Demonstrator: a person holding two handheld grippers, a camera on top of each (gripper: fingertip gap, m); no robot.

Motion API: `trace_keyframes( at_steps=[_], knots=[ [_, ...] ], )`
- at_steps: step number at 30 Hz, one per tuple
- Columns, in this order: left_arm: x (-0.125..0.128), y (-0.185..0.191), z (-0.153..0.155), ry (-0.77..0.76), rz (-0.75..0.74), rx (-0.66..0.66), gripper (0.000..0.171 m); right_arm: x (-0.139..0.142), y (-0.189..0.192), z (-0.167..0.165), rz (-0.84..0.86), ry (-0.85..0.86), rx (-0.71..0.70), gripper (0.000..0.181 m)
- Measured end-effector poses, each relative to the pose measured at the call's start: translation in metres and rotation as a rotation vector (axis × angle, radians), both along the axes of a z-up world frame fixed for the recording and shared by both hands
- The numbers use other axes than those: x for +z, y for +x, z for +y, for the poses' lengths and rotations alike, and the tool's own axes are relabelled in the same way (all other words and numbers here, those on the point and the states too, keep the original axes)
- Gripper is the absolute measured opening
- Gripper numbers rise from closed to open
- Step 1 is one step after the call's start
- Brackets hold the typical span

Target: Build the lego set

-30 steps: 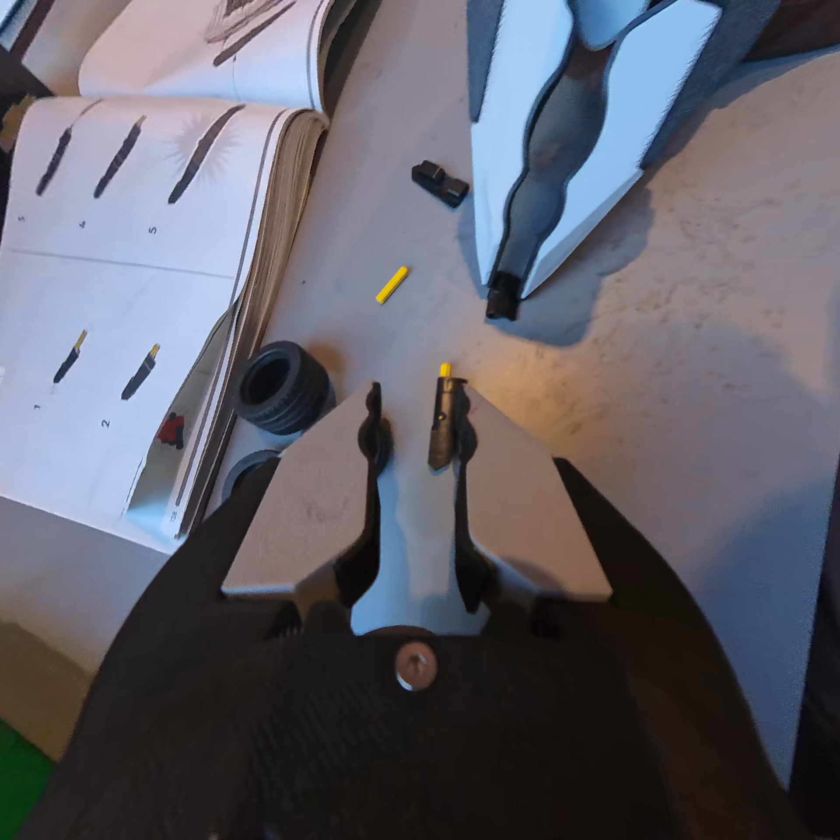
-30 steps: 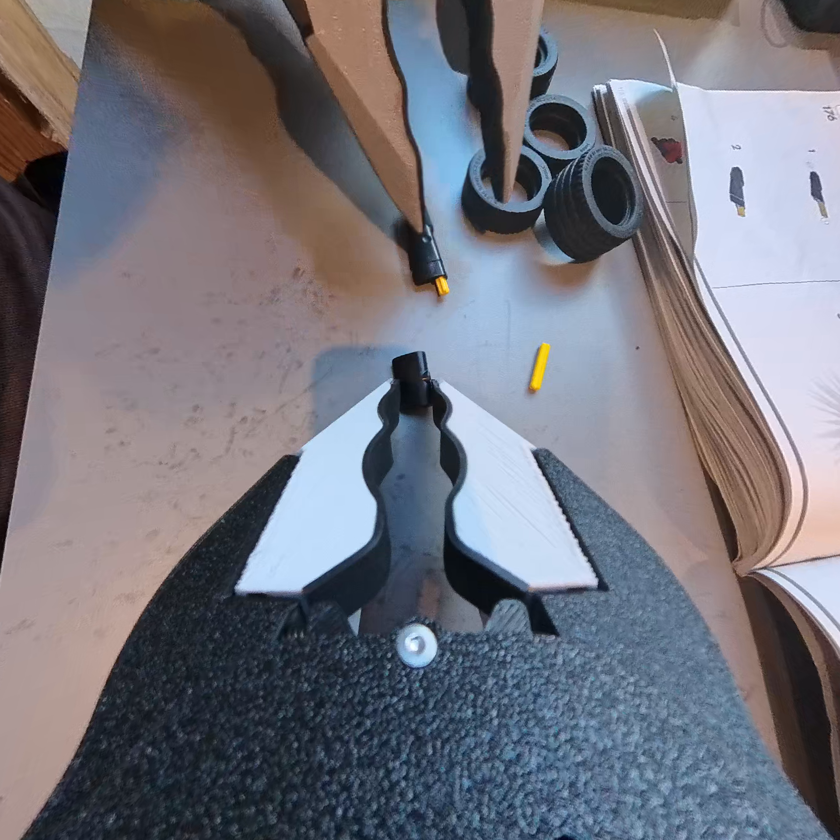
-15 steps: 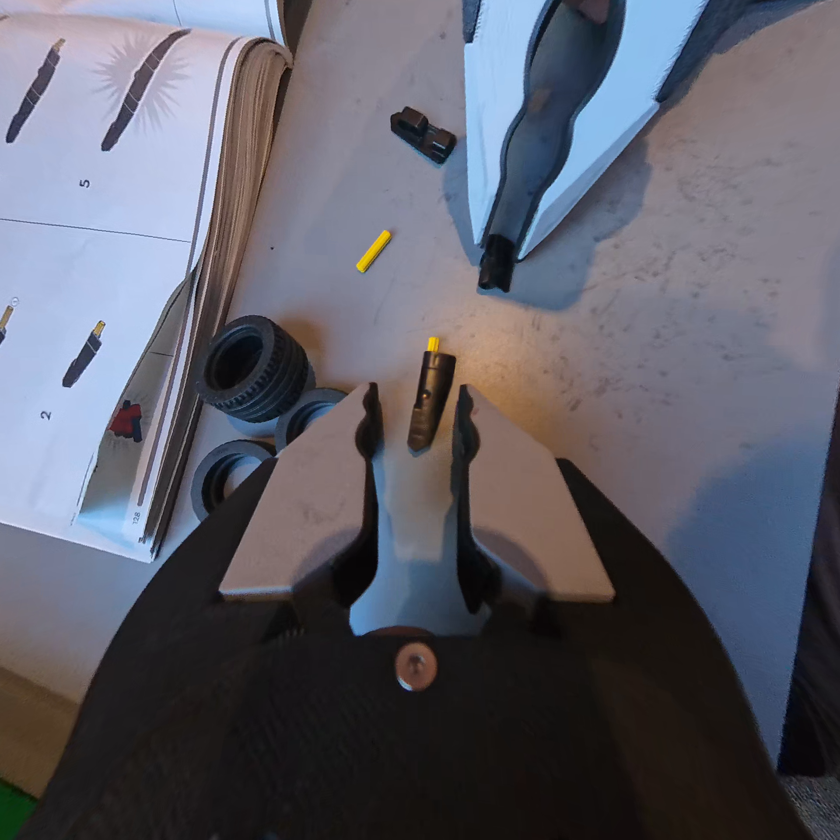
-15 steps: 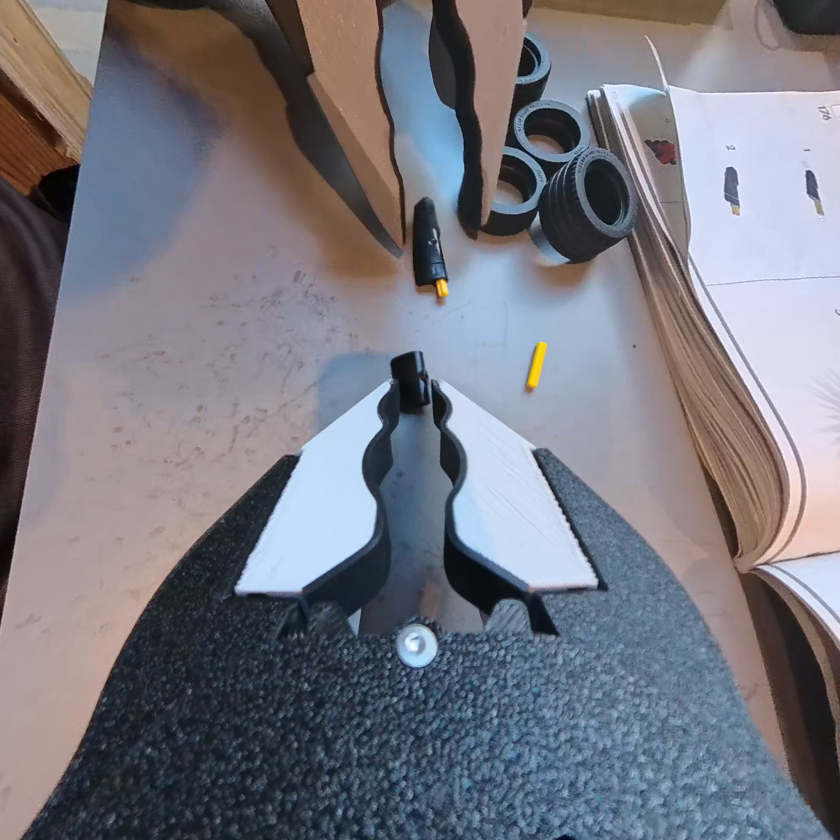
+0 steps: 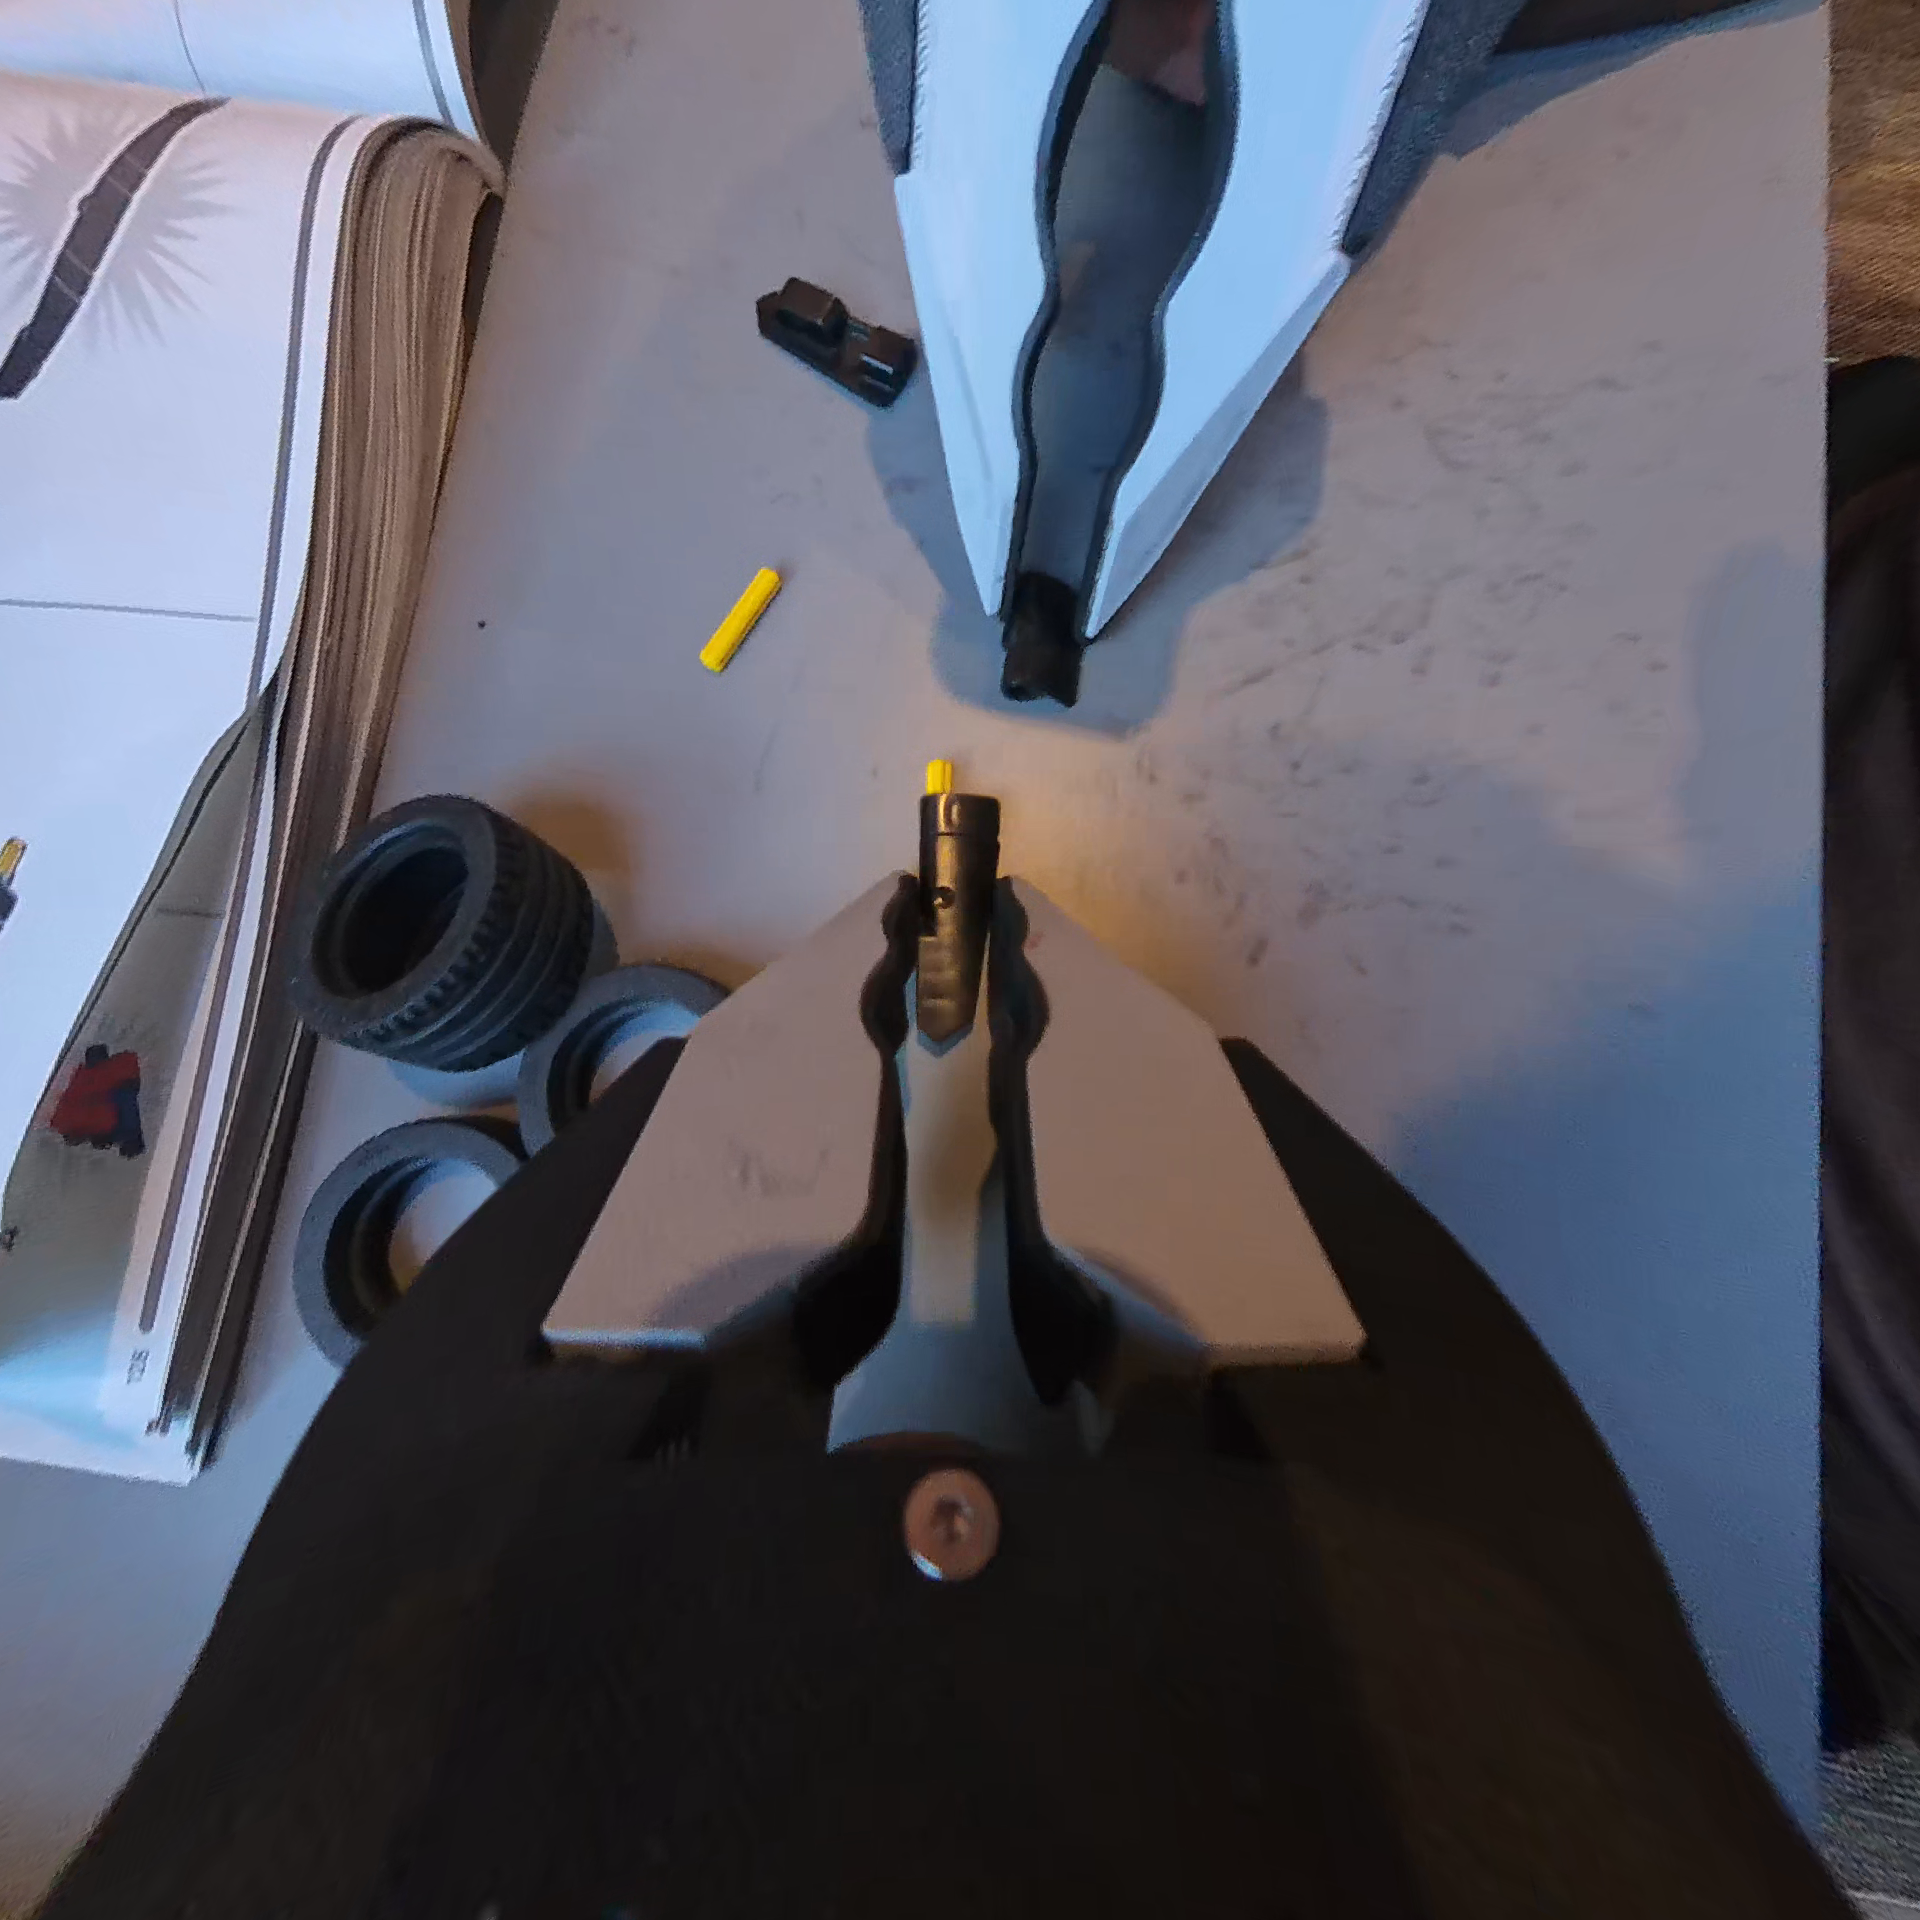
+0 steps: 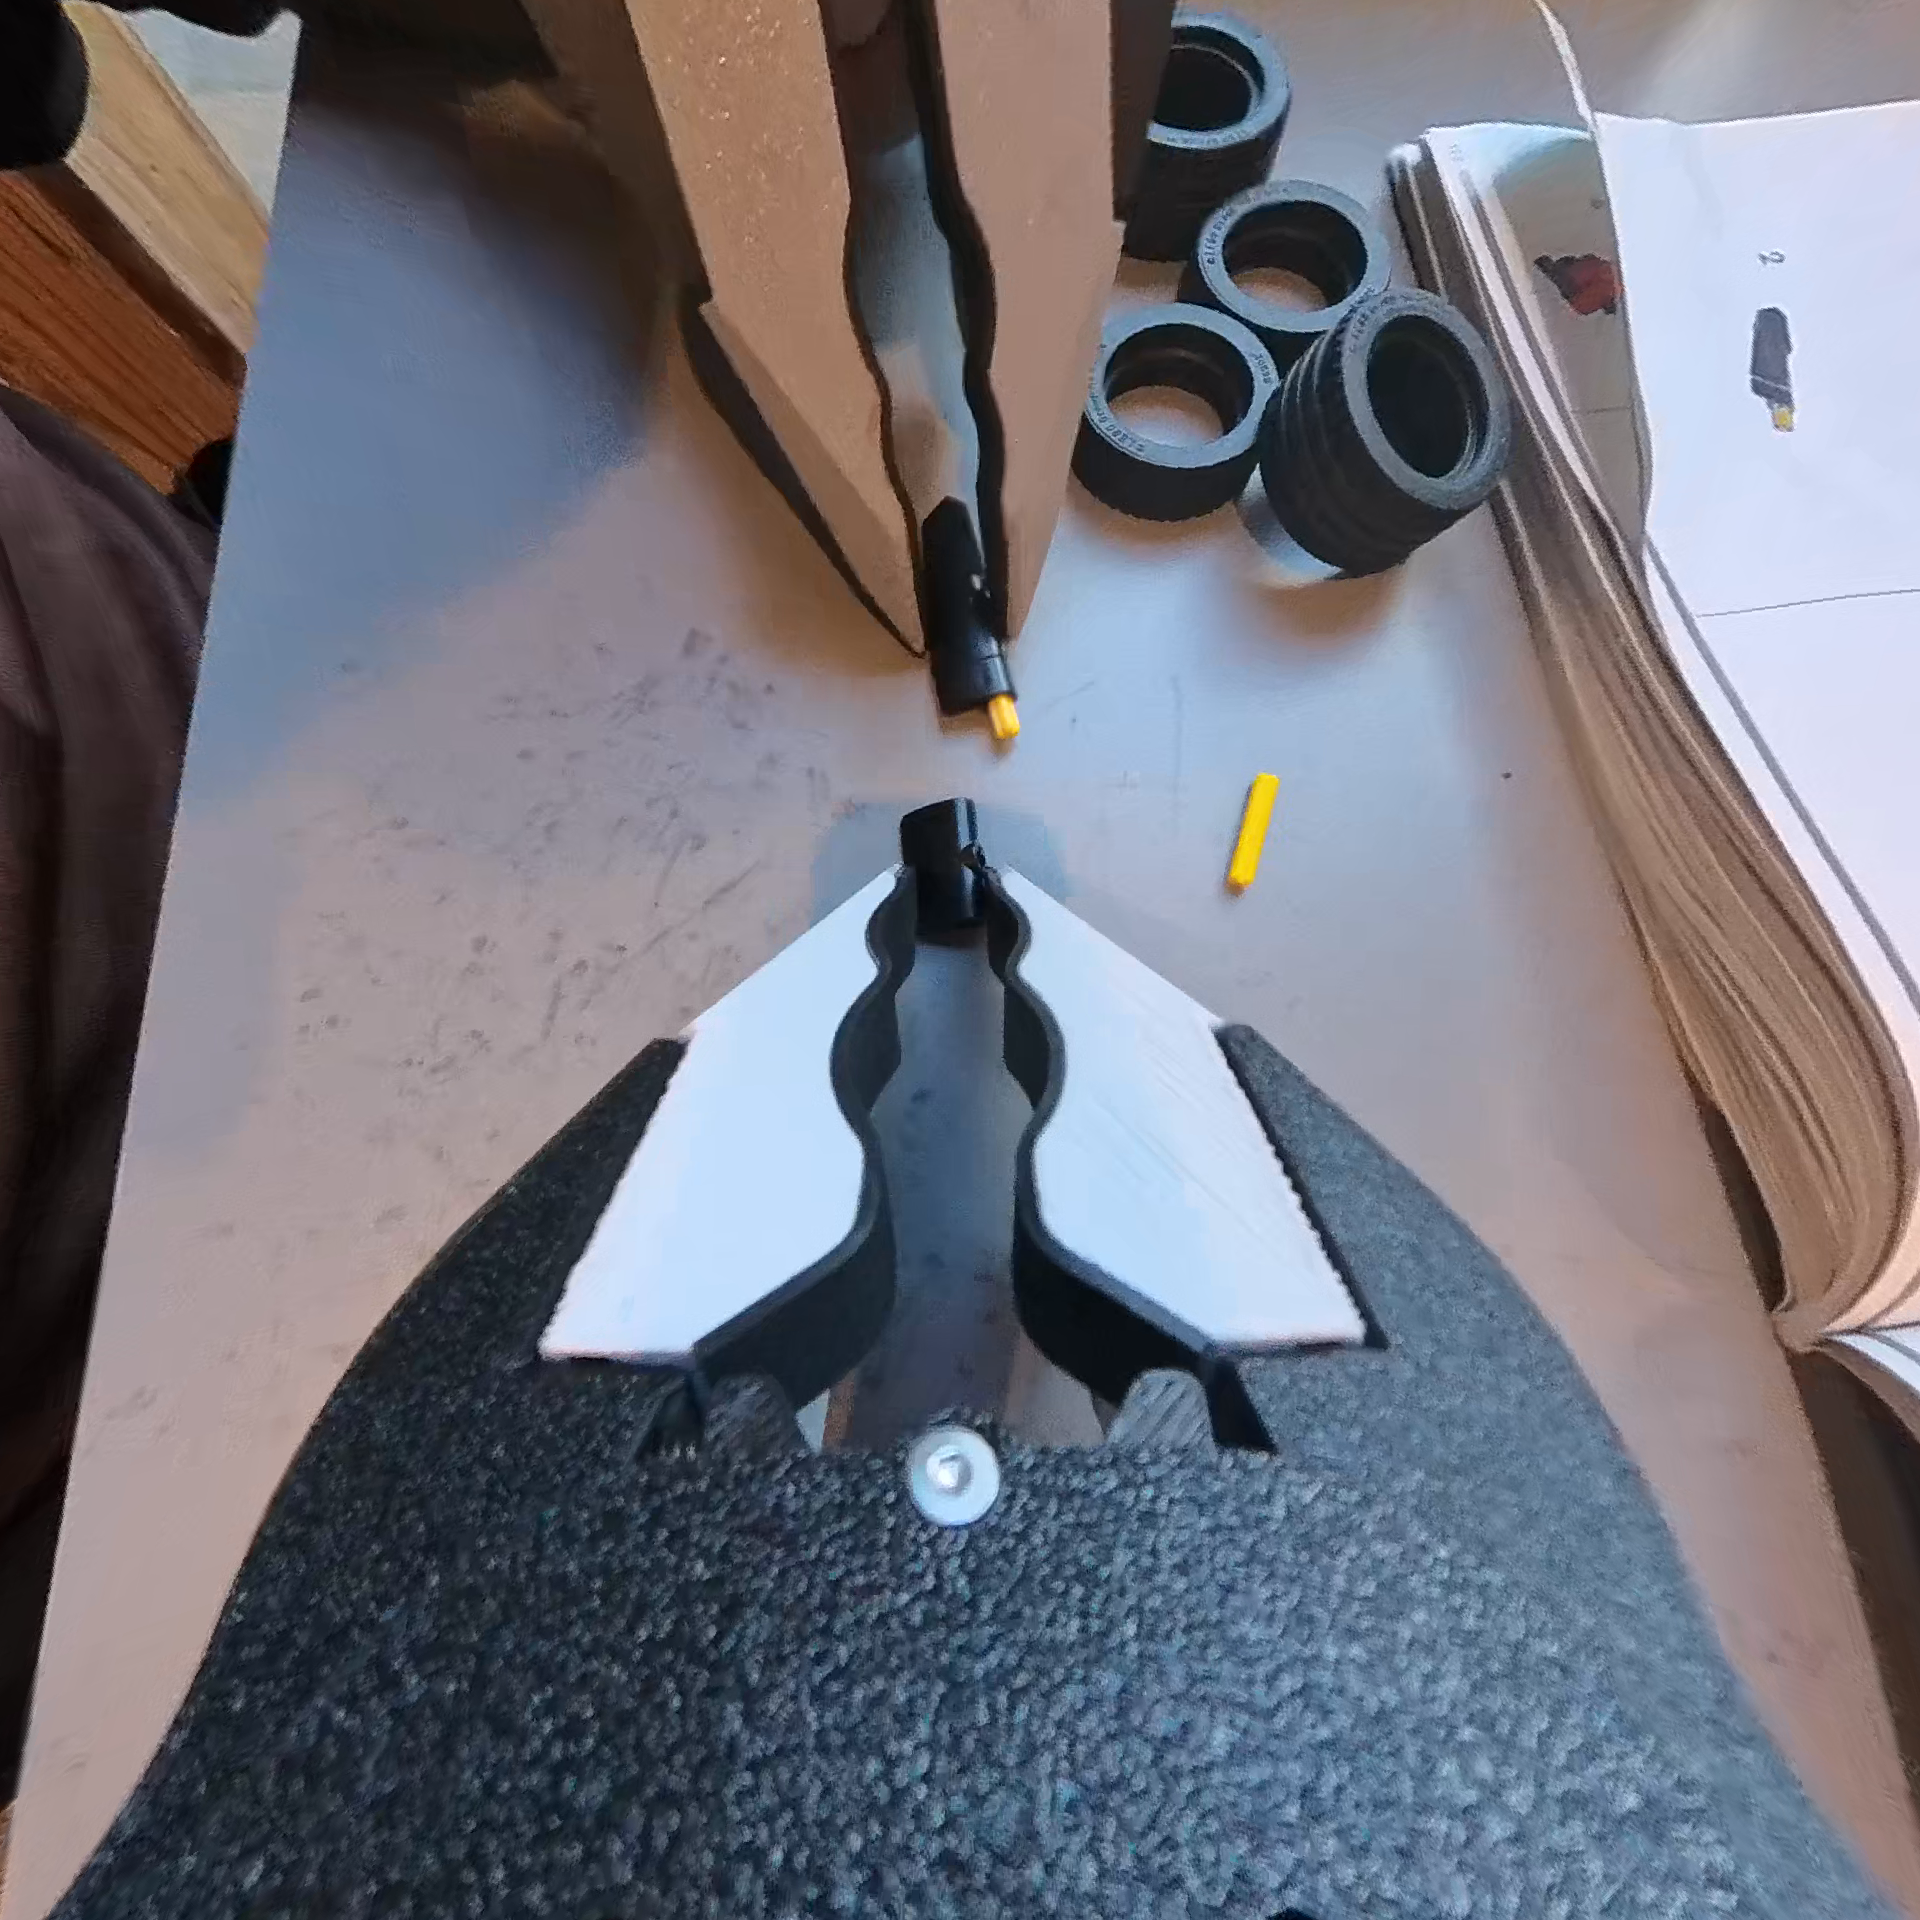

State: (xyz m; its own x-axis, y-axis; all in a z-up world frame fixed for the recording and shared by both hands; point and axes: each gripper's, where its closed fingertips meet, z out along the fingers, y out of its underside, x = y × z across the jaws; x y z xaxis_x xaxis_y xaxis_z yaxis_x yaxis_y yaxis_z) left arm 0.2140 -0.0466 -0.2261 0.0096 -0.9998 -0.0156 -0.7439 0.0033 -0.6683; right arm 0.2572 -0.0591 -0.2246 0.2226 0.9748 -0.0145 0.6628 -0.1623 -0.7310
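My left gripper [image 5: 954, 891] is shut on a black rod piece [image 5: 956, 914] with a short yellow axle tip [image 5: 939, 775] sticking out in front, low over the grey table [image 5: 1455, 831]. Directly opposite, my right gripper [image 6: 941, 881] is shut on a small black connector [image 6: 938, 847]. The two held pieces point at each other with a short gap between them. The left gripper also shows in the right wrist view [image 6: 961, 634], and the right gripper shows in the left wrist view [image 5: 1042, 623].
A loose yellow axle [image 5: 740, 620] and a small black brick [image 5: 836, 338] lie on the table. Several black tyres [image 5: 447, 920] sit beside the open instruction booklet [image 5: 156, 520]. The table edge [image 5: 1823, 935] runs along the right.
My left gripper, open around the black rod piece before, has closed on it and lined it up with the right gripper's connector. The right gripper has kept its hold and barely moved.
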Motion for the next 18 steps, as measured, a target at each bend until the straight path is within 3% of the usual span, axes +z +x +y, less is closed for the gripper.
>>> trace_keyframes(
  at_steps=[12, 18],
  knots=[
    [0.000, 0.010, -0.012, -0.004, -0.068, -0.047, 0.011, 0.000, 0.002, 0.000, 0.051, -0.165, -0.001, 0.009],
    [0.000, 0.011, -0.011, -0.013, -0.068, -0.054, 0.011, 0.000, 0.001, 0.001, 0.051, -0.166, 0.000, 0.009]
  ],
)
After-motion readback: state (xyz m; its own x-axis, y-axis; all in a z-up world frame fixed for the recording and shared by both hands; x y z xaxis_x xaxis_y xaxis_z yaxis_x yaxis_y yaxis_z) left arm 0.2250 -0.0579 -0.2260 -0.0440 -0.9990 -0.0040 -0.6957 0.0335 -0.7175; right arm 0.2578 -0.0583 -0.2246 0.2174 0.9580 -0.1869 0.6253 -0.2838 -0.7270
